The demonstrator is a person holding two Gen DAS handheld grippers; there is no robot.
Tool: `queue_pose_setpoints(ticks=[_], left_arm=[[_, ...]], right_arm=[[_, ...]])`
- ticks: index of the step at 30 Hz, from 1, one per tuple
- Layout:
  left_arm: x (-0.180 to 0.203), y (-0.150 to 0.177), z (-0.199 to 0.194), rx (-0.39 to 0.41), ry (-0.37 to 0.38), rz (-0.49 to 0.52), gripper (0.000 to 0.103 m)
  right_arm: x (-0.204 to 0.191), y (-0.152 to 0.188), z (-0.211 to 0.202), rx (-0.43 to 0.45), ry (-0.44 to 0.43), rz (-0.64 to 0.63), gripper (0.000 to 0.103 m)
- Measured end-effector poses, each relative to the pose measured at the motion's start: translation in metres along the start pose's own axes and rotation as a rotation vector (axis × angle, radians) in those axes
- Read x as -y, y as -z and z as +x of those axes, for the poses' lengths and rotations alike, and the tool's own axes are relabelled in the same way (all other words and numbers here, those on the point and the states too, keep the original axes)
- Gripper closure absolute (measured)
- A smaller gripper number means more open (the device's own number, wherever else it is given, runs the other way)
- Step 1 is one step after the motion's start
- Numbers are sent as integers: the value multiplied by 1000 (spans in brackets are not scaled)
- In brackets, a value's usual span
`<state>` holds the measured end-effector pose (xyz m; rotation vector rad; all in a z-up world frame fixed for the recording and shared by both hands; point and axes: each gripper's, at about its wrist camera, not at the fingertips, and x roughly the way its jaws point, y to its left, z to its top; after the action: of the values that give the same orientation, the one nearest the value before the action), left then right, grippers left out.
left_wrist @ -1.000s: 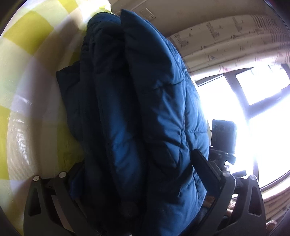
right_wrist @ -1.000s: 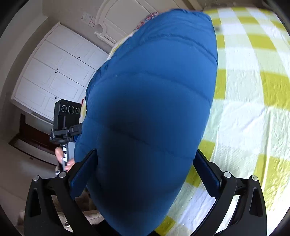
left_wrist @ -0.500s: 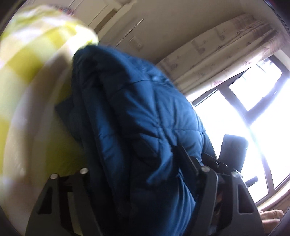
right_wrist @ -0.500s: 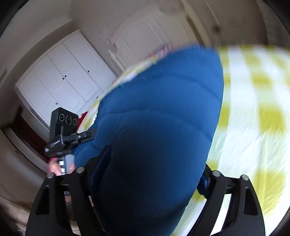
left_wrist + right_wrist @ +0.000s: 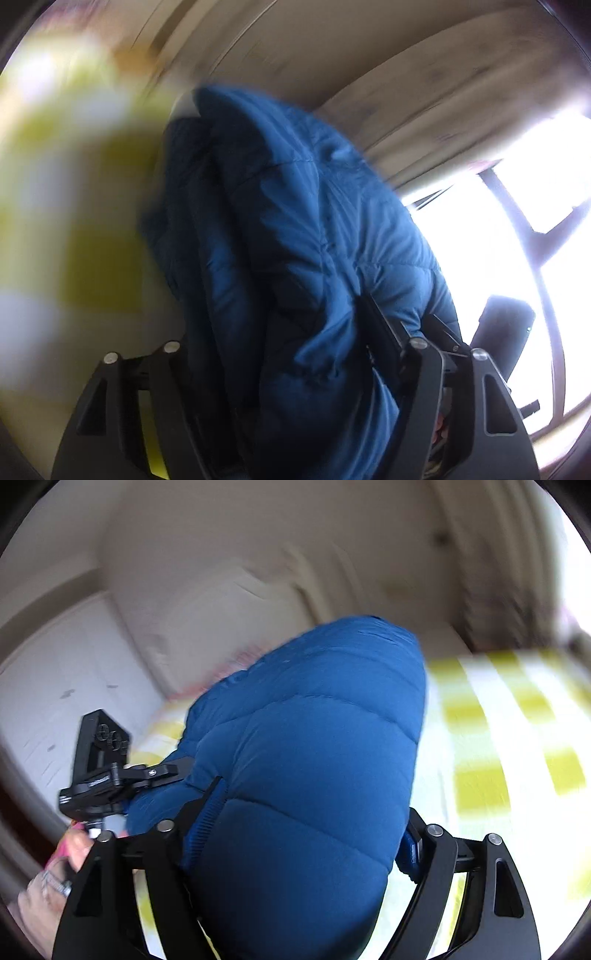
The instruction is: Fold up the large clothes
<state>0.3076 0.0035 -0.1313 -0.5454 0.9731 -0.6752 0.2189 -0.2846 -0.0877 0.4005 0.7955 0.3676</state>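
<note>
Yellow-checked bedspread (image 5: 509, 738) below; blue puffer jacket (image 5: 314, 760) bundled lengthwise between both tongs: right gripper (image 5: 306, 830) clamped across it, left gripper (image 5: 280, 354) opening, jacket between its jaws.

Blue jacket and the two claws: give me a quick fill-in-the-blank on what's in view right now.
1. The padded jacket bulging between the right claw fingers is ____ in colour.
2. The bedsheet beside the jacket is checked white and ____.
3. In the left wrist view, bright light comes through a ____ to the right of the jacket.
4. The thing between the left claw fingers is the ____.

Missing words: blue; yellow; window; jacket
</note>
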Motion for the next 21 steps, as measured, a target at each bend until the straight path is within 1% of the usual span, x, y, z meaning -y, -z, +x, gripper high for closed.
queue_pose_setpoints(ticks=[1, 2, 3, 5, 6, 8, 9, 10, 11, 12, 13, 14, 15, 16, 17, 19, 20, 21], left_arm=[[-2, 4, 4, 21, 20, 0, 15], [1, 8, 5, 39, 19, 28, 12], [4, 11, 5, 41, 2, 52, 11], [8, 10, 1, 35, -30, 77, 10], [12, 10, 0, 33, -42, 83, 10], [21, 12, -10, 54, -101, 116, 10], [30, 15, -18, 92, -162, 151, 10], [43, 20, -28, 153, -259, 199, 10], [54, 27, -40, 214, -340, 244, 11], [70, 36, -49, 282, -398, 301, 11], [87, 48, -58, 332, -400, 363, 10], [97, 54, -65, 348, -385, 402, 7], [110, 63, -66, 355, -374, 458, 3], [119, 70, -61, 338, -390, 509, 2], [126, 74, -49, 296, -425, 541, 2], [127, 72, -21, 197, -472, 549, 2], [117, 71, -9, 153, -489, 529, 2], [108, 71, -6, 153, -465, 504, 2]], right_arm=[[15, 8, -2, 17, -44, 55, 18], [19, 11, -7, 23, -58, 64, 17], [18, 13, -13, 21, -48, 59, 16], [8, 10, -24, 22, 2, 33, 11], [-1, 9, -36, 43, 41, 9, 11], [-17, 7, -55, 131, 105, -40, 11], [-32, 7, -67, 188, 117, -98, 11], [-41, 8, -70, 210, 121, -148, 11], [-55, 12, -70, 216, 147, -221, 11], [-60, 14, -66, 205, 176, -268, 11], [-61, 20, -59, 184, 207, -311, 11], [-65, 28, -43, 133, 244, -355, 11], [-66, 36, -37, 114, 264, -372, 10], [-68, 44, -32, 126, 296, -400, 8], [-72, 48, -28, 137, 316, -421, 7], [-75, 47, -26, 123, 310, -411, 7], [-73, 46, -28, 102, 303, -415, 7], [-73, 48, -30, 88, 310, -438, 7]])
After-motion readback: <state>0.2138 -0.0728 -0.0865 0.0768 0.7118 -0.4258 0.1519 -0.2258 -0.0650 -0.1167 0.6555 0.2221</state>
